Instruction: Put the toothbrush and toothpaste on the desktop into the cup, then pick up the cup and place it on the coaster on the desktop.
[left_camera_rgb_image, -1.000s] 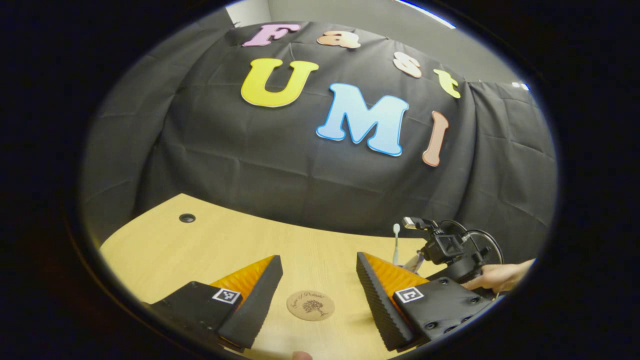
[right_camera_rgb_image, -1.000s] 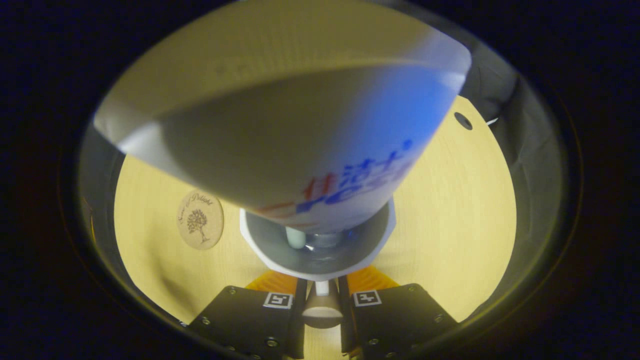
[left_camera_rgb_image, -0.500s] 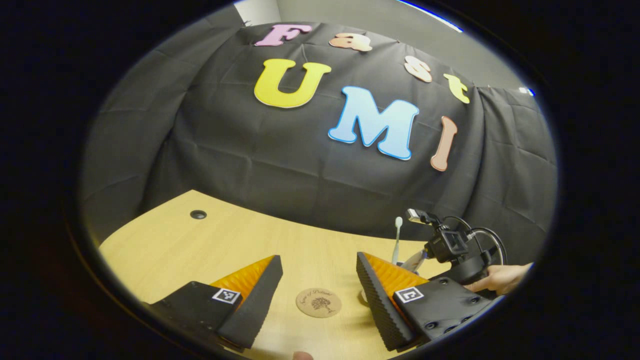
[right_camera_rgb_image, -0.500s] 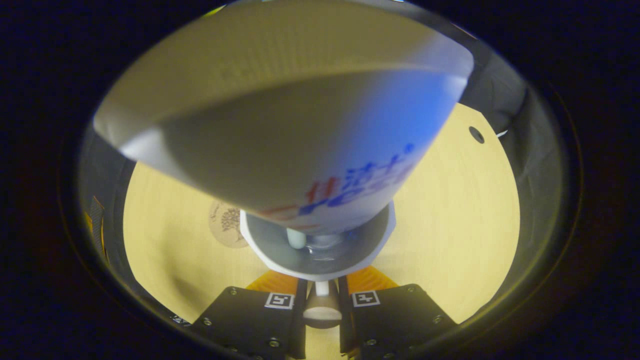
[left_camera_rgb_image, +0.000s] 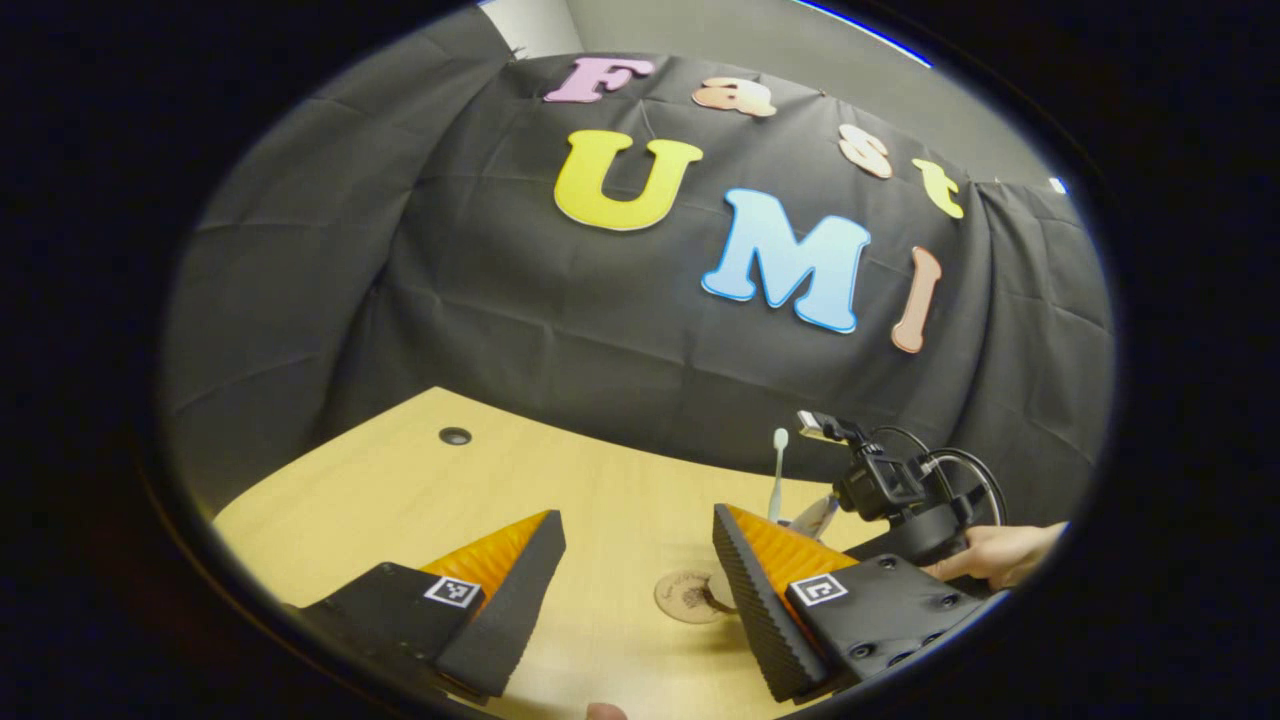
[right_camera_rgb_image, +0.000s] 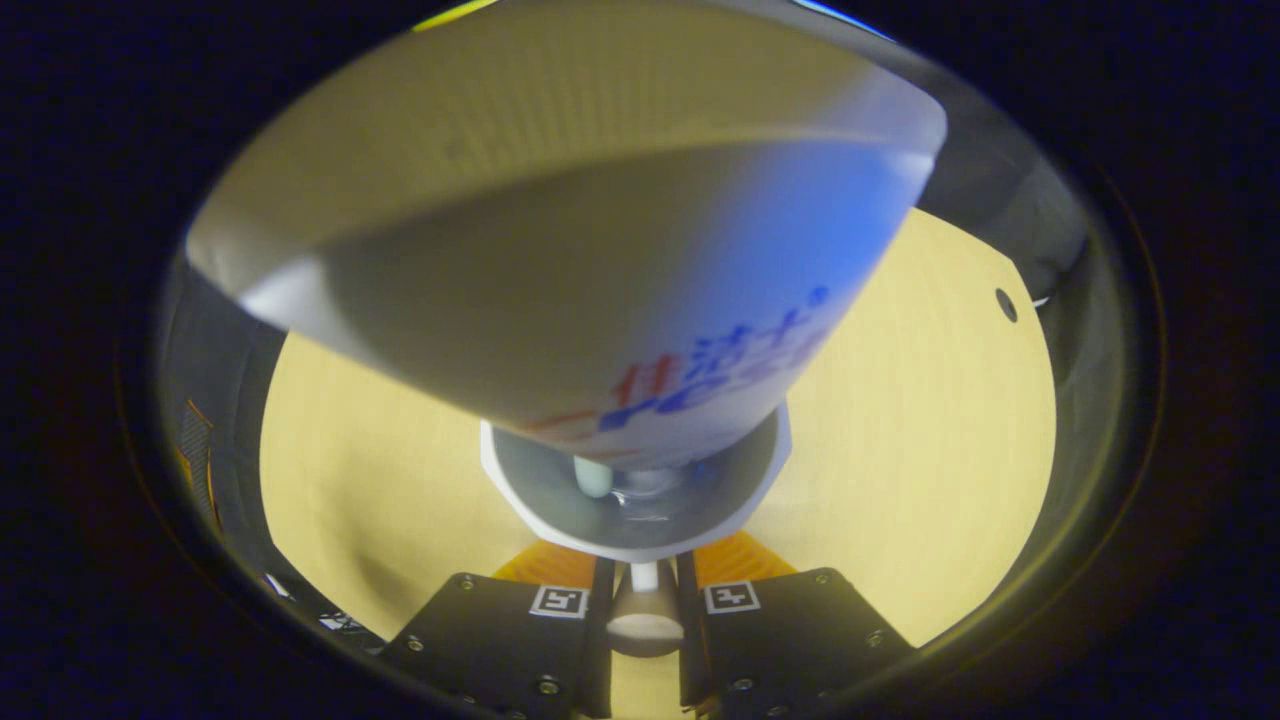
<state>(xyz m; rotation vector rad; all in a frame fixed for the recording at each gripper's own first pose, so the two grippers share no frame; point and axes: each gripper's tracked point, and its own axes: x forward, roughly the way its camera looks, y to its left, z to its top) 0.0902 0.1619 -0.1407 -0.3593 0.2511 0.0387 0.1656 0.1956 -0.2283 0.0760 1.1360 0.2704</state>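
Right gripper view: toothpaste (right_camera_rgb_image: 560, 250) blocks desk; coaster (left_camera_rgb_image: 690, 597) half-hidden.

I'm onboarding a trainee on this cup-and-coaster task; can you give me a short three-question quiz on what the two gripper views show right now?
1. True or false: the toothpaste tube already stands in the cup.
2. Multiple choice: the right hand-held gripper is A) open over the table, B) shut on the cup's handle, C) shut on the coaster.
3. Fill in: in the left gripper view, the open left hand-held gripper has the round ____ on the desktop ahead of its fingers.

Key: 1 true; 2 B; 3 coaster.
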